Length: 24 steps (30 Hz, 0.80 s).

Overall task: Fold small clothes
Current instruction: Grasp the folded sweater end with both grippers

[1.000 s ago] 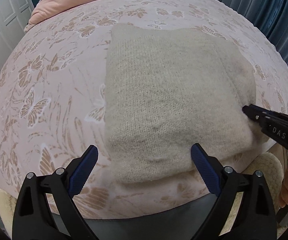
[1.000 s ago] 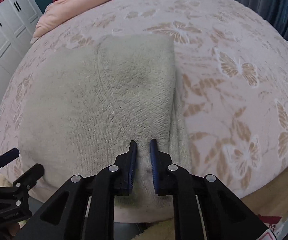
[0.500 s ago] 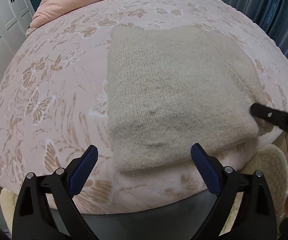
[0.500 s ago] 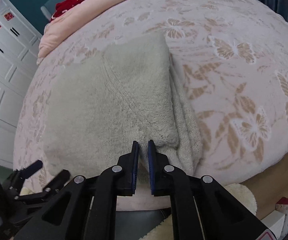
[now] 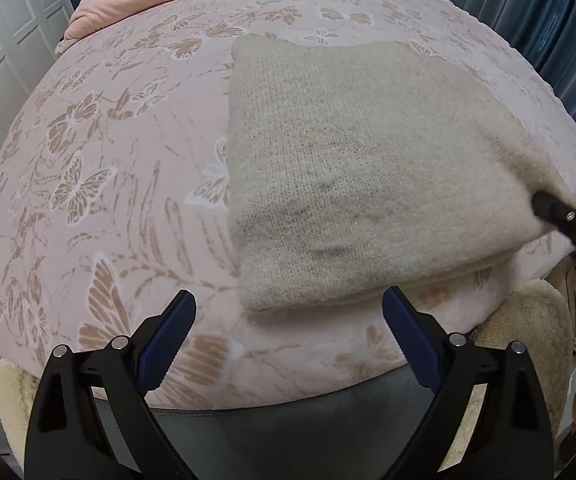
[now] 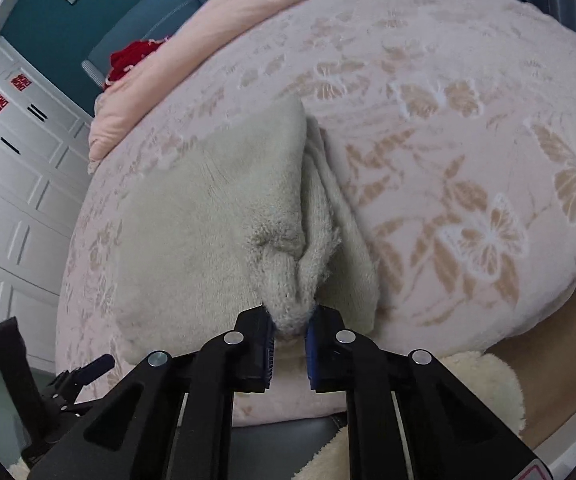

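Note:
A folded beige knit garment (image 5: 360,176) lies on the pink butterfly-patterned bed, near its front edge. My left gripper (image 5: 288,320) is open and empty, just in front of the garment's near edge. My right gripper (image 6: 290,330) is shut on the garment's near right corner (image 6: 288,304) and lifts it slightly, bunching the knit. The right gripper also shows at the right edge of the left wrist view (image 5: 560,216), at that corner. The garment fills the middle of the right wrist view (image 6: 208,220).
The bed cover (image 5: 100,168) spreads to the left and behind. A pink duvet (image 6: 224,28) and a red item (image 6: 130,60) lie at the head. White wardrobe doors (image 6: 12,168) stand left. A cream fluffy rug (image 5: 528,320) lies below the bed's front edge.
My right gripper has closed on the garment's right corner and pulled it up and back, bunching the fabric. My left gripper has stayed open, with the view shifting slightly.

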Motion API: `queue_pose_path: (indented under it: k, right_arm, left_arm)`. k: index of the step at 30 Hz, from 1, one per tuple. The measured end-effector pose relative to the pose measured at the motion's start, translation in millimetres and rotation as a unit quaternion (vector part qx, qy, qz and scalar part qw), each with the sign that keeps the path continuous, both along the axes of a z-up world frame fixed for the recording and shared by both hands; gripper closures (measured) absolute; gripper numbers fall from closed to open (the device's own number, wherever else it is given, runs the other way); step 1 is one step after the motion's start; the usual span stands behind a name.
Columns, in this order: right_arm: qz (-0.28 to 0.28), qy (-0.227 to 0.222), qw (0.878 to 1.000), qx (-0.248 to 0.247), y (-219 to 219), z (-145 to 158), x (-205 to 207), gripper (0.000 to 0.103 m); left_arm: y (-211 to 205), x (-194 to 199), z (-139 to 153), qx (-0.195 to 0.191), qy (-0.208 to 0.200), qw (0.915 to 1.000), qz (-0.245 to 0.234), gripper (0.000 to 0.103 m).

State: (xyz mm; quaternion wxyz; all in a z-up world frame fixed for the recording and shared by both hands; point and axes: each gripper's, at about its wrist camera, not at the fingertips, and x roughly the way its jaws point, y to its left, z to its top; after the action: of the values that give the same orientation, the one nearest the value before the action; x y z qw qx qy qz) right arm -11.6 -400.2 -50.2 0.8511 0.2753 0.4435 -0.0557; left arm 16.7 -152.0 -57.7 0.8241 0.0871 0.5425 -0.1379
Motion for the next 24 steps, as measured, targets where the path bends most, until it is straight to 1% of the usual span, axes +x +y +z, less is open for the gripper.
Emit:
queue_pose_path:
  k: [1,2,3,4,5,8,9,10,11,12,14,16,17,19,20,21,22,24]
  right_arm:
    - [0.002,0.013,1.0,-0.004,-2,-6,2,0.092]
    - [0.006,0.043,0.999,-0.006,-4,-23,8,0.092]
    - [0.023,0.088,0.996,-0.008,-3,-48,15,0.09]
    - [0.036,0.107,0.994,-0.007,0,-65,20,0.089]
    - [0.032,0.098,0.995,-0.011,-1,-63,17,0.088]
    - [0.025,0.077,0.997,-0.014,-2,-35,15,0.079]
    - [0.021,0.067,0.997,-0.016,-3,-25,14,0.071]
    - [0.019,0.057,0.998,-0.02,-3,-18,14,0.066]
    - [0.019,0.047,0.998,-0.025,-5,-12,14,0.054]
    - [0.018,0.037,0.999,-0.03,-6,-8,16,0.04]
    - [0.019,0.031,0.999,-0.033,-11,-9,23,0.03]
    - [0.019,0.037,0.999,-0.015,-17,-18,33,0.03]
    - [0.018,0.042,0.999,-0.002,-19,-24,39,0.028]
    - [0.021,0.057,0.998,0.022,-19,-39,50,0.027]
    - [0.023,0.064,0.997,0.024,-17,-46,55,0.026]
    - [0.027,0.069,0.997,0.026,-16,-52,59,0.023]
    - [0.03,0.074,0.996,0.028,-14,-58,63,0.021]
    - [0.027,0.072,0.996,0.038,-12,-66,66,0.014]
  left_arm:
    - [1,0,0,0.0,-0.001,1.0,0.002,0.011]
    - [1,1,-1,0.0,0.001,1.0,0.004,0.011]
    - [1,2,-3,0.0,0.004,1.0,0.005,0.011]
    - [0,2,-6,0.001,0.009,0.9999,0.005,0.011]
    - [-2,2,-7,0.001,0.014,0.9999,0.005,0.011]
    - [-4,2,0,-0.015,0.015,0.9998,-0.003,0.011]
    - [-4,2,5,-0.021,0.013,0.9997,-0.005,0.011]
    - [-4,4,9,-0.034,0.014,0.9993,-0.005,0.011]
    - [-3,8,14,-0.055,0.017,0.9983,-0.005,0.01]
    - [-3,13,18,-0.083,0.023,0.9963,-0.002,0.008]
    - [-1,27,23,-0.137,0.041,0.9897,0.01,0.007]
    - [1,45,20,-0.174,0.064,0.9821,0.034,0.005]
    - [3,55,15,-0.179,0.076,0.9799,0.046,0.005]
    - [6,74,3,-0.163,0.085,0.9802,0.074,0.005]
    - [6,82,-4,-0.152,0.09,0.9807,0.083,0.005]
    - [7,88,-10,-0.149,0.097,0.98,0.09,0.005]
    - [6,93,-15,-0.153,0.105,0.9786,0.089,0.005]
    - [2,97,-23,-0.148,0.113,0.9785,0.088,0.005]
